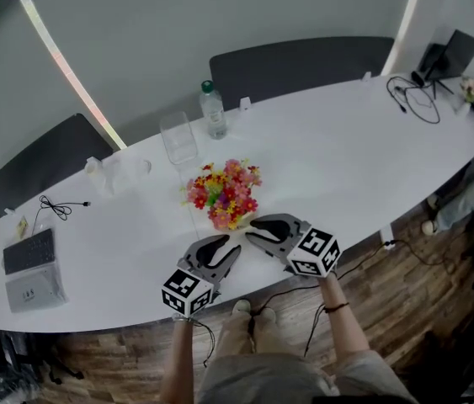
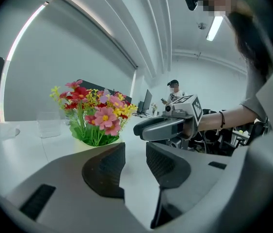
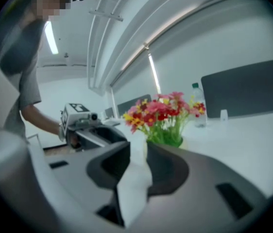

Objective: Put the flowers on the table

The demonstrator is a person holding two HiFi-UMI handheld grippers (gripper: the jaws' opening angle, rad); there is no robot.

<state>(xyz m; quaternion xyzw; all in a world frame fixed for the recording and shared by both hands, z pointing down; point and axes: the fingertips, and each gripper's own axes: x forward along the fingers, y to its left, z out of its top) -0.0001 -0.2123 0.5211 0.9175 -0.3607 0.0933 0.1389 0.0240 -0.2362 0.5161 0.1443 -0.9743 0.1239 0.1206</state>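
A bunch of red, pink and yellow flowers (image 1: 224, 190) stands upright in a small pale pot on the long white table (image 1: 346, 167), near its front edge. Both grippers lie just in front of it, tips pointing at the pot. The left gripper (image 1: 233, 246) sits to the front left, its jaws a narrow gap apart with nothing between them (image 2: 135, 149). The right gripper (image 1: 252, 225) sits to the front right, its jaws likewise slightly apart and empty (image 3: 137, 149). The flowers (image 2: 95, 115) show ahead in the left gripper view and the flowers (image 3: 163, 113) ahead in the right gripper view, untouched by either gripper.
Behind the flowers stand a clear glass container (image 1: 178, 137) and a water bottle (image 1: 213, 109). A keyboard (image 1: 30, 252) and cable lie at the left end, looped cables (image 1: 418, 99) at the right end. Dark chairs (image 1: 300, 61) line the far side. A person (image 2: 175, 91) stands in the background.
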